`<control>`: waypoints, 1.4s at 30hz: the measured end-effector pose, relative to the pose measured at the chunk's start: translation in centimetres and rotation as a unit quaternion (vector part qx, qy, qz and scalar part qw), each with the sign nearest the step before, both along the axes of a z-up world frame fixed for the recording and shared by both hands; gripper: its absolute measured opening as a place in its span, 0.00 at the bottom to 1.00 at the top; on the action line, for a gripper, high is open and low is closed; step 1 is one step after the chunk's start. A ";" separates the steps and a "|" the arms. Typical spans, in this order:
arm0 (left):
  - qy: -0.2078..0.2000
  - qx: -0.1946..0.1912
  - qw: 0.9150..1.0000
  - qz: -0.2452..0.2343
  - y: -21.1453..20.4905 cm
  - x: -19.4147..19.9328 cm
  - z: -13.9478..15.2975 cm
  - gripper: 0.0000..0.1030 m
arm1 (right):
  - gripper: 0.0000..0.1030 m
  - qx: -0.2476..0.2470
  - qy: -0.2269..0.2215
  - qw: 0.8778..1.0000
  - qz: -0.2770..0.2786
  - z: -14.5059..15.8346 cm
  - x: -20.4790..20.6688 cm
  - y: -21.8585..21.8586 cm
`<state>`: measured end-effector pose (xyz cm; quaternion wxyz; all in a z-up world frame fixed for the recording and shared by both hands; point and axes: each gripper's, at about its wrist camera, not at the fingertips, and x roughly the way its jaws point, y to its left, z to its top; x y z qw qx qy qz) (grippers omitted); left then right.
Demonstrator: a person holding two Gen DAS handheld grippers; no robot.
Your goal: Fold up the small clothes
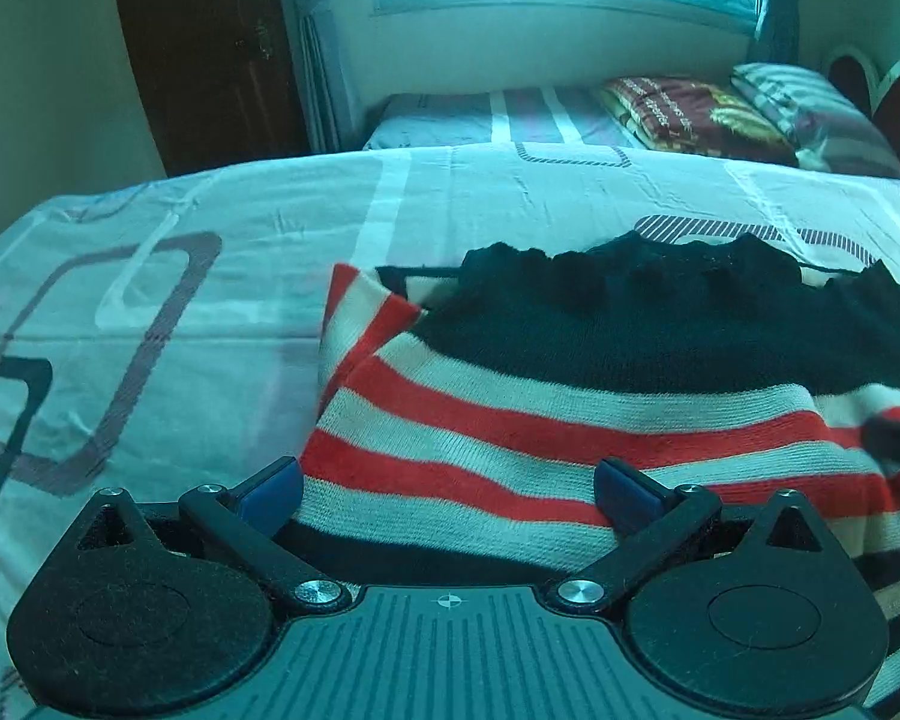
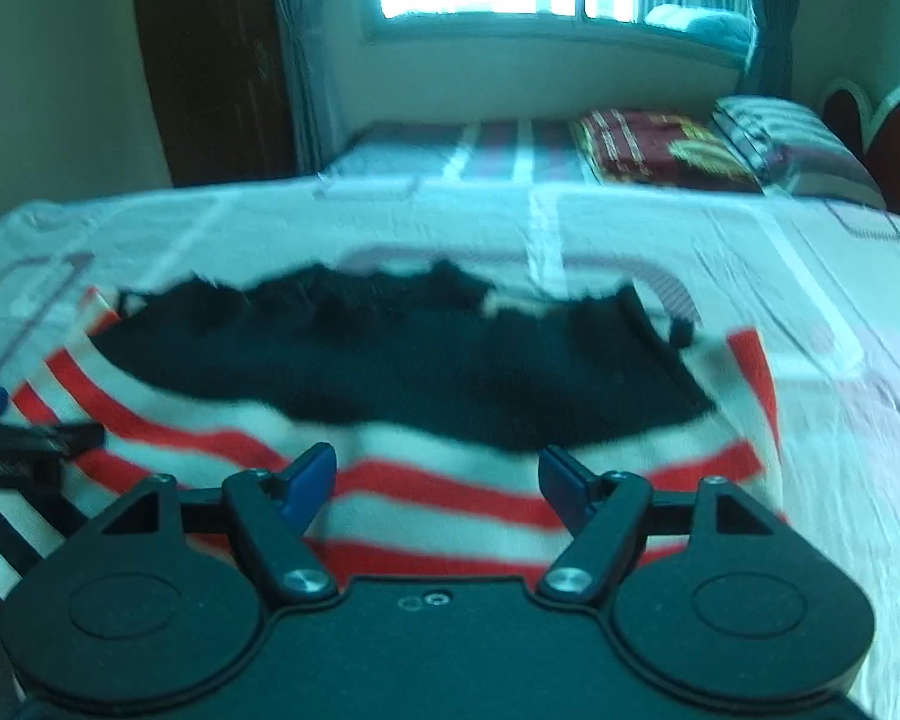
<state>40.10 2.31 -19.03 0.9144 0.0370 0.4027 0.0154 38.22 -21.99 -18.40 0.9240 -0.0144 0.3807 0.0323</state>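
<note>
Striped knit sweater (image 1: pixel 510 420) lies flat on bedsheet (image 1: pixel 210 228), black ruffled hem at its far side. Left gripper (image 1: pixel 447 495) & right gripper (image 2: pixel 437 480) both over its near stripes, jaws apart, nothing pinched. Prob. soft, floppy, light w/ grippy knit; best taken at near edge/corners.

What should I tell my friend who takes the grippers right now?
Left gripper: open, low over the near hem of the striped sweater, pinching nothing.
Right gripper: open, over the same hem further right, holding nothing.
The sweater lies spread on the bed sheet, black top part away from you, one sleeve turned in at the left.
Done: laid out. Left: grip the hem, fold it.
</note>
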 end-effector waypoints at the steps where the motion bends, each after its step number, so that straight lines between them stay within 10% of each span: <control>1: 0.001 -0.006 1.000 0.000 0.3 0.0 -0.1 0.99 | 0.72 -0.006 -0.003 1.000 0.000 -0.2 -0.1 0.0; 42: 0.008 -0.023 0.999 -0.042 1.9 -3.5 1.7 0.99 | 0.72 0.035 -0.022 0.998 -0.037 2.9 -3.7 3.6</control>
